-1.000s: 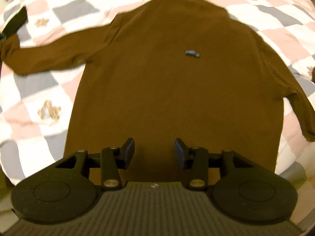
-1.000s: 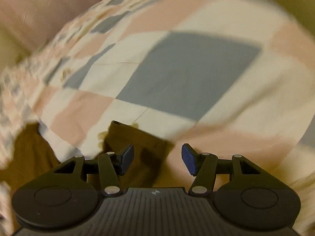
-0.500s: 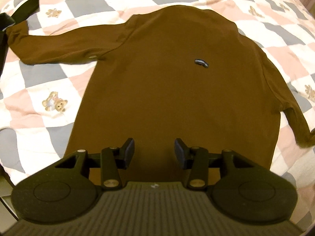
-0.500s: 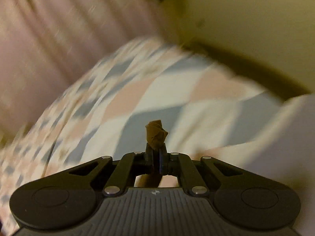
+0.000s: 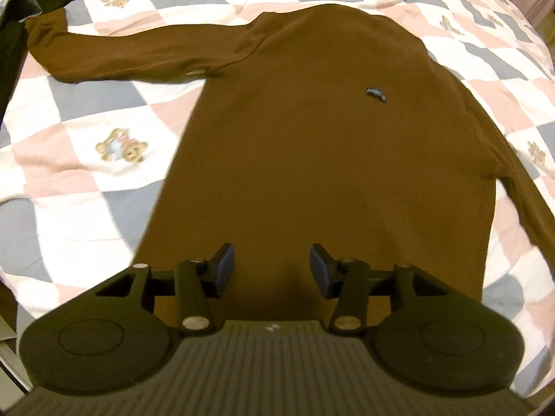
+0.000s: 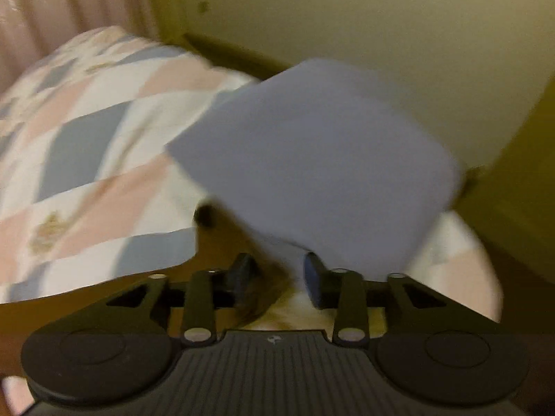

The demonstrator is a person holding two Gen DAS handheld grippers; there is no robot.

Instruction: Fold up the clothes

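— Both grippers are seen with their fingers parted. How is the left gripper [image 5: 269, 267] placed?

— It is held above the hem end of the brown sweater [image 5: 329, 159], jaws spread wide, with nothing caught between them. No contact with the cloth can be made out.

— And where is the sweater laid?

— It is spread flat on the checked quilt [image 5: 86, 104], which is patterned in pink, grey and white squares, with a small teddy bear motif [image 5: 121, 147] printed beside the garment. One sleeve [image 5: 138, 57] is stretched out straight to the side; the other sleeve [image 5: 527, 194] is angled down along the body. A small dark logo [image 5: 375, 93] is shown on the chest. Something black [image 5: 14, 34] is seen at the cuff of the outstretched sleeve, but it cannot be identified.

— What is shown from the right gripper [image 6: 275, 280]?

— Its jaws are parted as well, less widely than the left ones. The view is badly blurred; a smear of brown, possibly sweater fabric, is glimpsed just beside the near finger, though whether it is touched cannot be told. Beyond the fingers, the quilt [image 6: 86, 159] is seen with a corner lifted or folded, its grey square [image 6: 319, 159] filling the middle of the frame, and a plain wall [image 6: 381, 27] is seen behind.
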